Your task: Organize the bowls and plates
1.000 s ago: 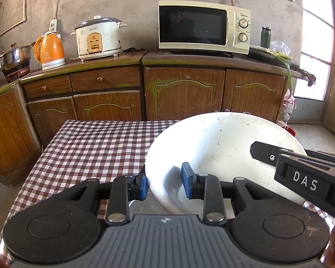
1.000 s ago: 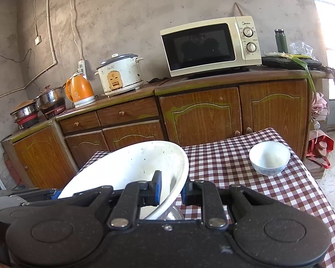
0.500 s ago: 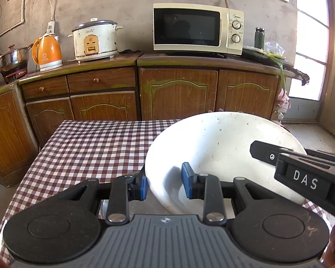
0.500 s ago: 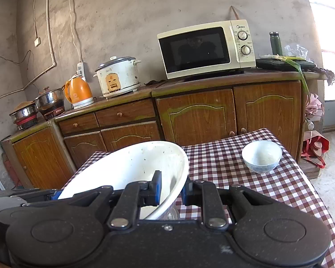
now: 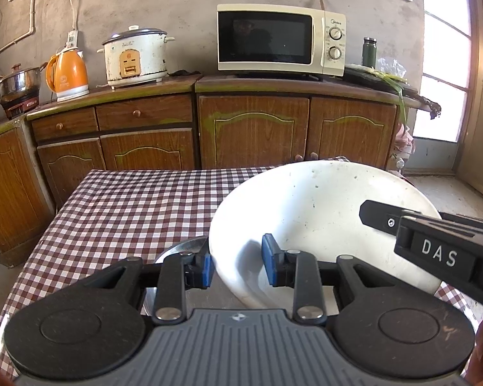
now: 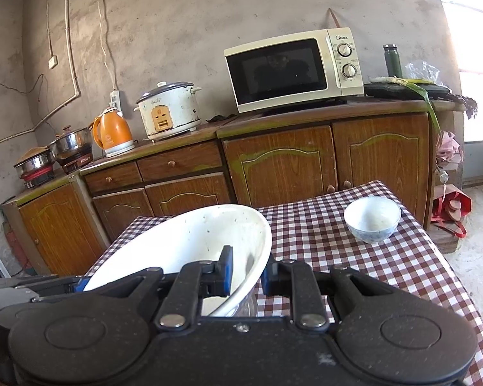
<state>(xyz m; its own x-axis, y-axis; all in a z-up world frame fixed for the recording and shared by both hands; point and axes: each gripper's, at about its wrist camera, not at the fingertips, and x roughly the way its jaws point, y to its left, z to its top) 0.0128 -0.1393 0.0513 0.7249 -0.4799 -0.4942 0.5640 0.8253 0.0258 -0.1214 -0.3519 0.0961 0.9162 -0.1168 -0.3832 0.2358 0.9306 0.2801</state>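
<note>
Checked cloth looks slick; I've both grippers clenched on bowl, rim may slip, tip

The left gripper points slightly downward, its blue-padded fingers closed on the near rim of the bowl; the right gripper also tilts down, its fingers clamped on the opposite rim; in the left view its black body crosses from the right.
</note>
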